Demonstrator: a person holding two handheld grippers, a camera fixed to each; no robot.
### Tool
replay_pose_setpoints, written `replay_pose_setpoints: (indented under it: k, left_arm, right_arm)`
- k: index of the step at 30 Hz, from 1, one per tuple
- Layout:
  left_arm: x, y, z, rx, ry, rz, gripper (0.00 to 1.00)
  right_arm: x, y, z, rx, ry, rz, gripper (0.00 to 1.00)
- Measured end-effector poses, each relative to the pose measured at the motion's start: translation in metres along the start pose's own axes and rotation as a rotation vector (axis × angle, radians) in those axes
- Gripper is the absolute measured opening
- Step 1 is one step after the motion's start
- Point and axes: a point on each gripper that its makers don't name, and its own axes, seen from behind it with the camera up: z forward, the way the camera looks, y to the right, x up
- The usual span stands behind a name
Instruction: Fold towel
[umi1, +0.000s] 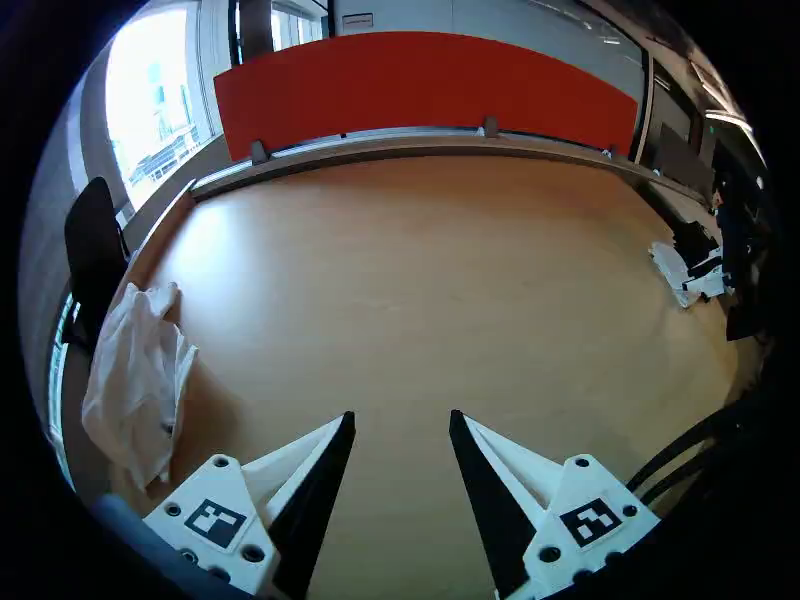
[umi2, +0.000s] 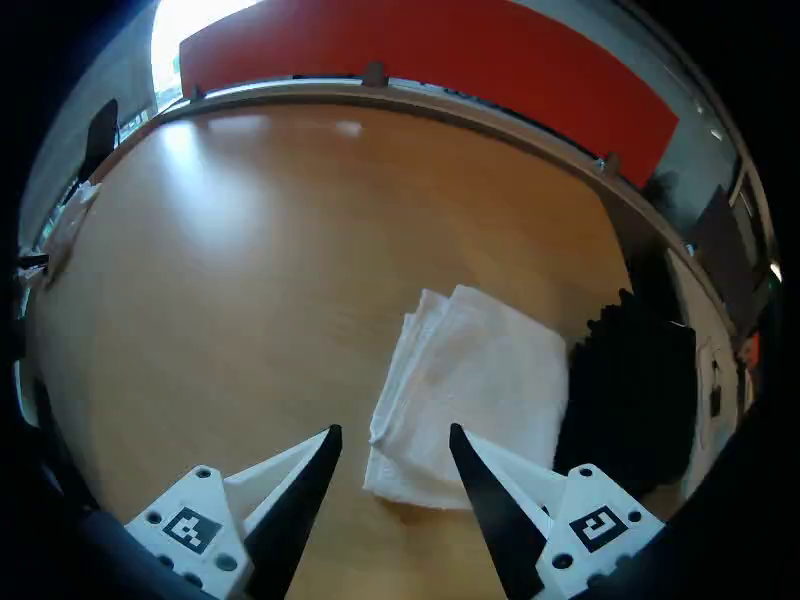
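Towel (umi2: 470, 400) is recorded as a white, layered rectangle lying flat on the worktop (umi2: 250, 250), well apart from the red screen (umi2: 450, 60) and on the side nearest the tongs. Its long axis is judged to run from the tongs toward the red screen, tilted slightly to the right. Stacked edges are seen along its left side. Its near short edge is found just ahead of the right tongs (umi2: 395, 430), offset toward the right finger, by which the near right corner is covered in the right gripper view. The right tongs are held apart with nothing between them; contact with the towel cannot be confirmed. A black bundle (umi2: 630, 400) is noted just beside the towel's right side, equally far from the red screen; whether the two touch cannot be told.

The left tongs (umi1: 400, 415) are likewise apart and empty, and are pointed at the red screen over bare worktop. A crumpled white cloth (umi1: 135, 370) is observed at the worktop's left edge, well short of the red screen's left end, with a dark chair (umi1: 95, 250) behind it.

The right tongs are judged the nearer to the towel. The fold is assessed as largely done. Any further fold would have to be taken from the near edge and carried along the long axis.
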Motion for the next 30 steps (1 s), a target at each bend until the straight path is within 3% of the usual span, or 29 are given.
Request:
replay_pose_setpoints:
  k: [5,30]
  left_arm:
    - [-0.004,0.000,0.000,0.000,-0.006,-0.002,0.69]
    - [-0.008,-0.004,0.001,0.008,-0.014,0.006,0.69]
  right_arm:
    - [-0.005,-0.002,0.005,0.002,-0.009,0.006,0.76]
    - [-0.008,-0.010,0.011,0.022,-0.028,-0.005,0.18]
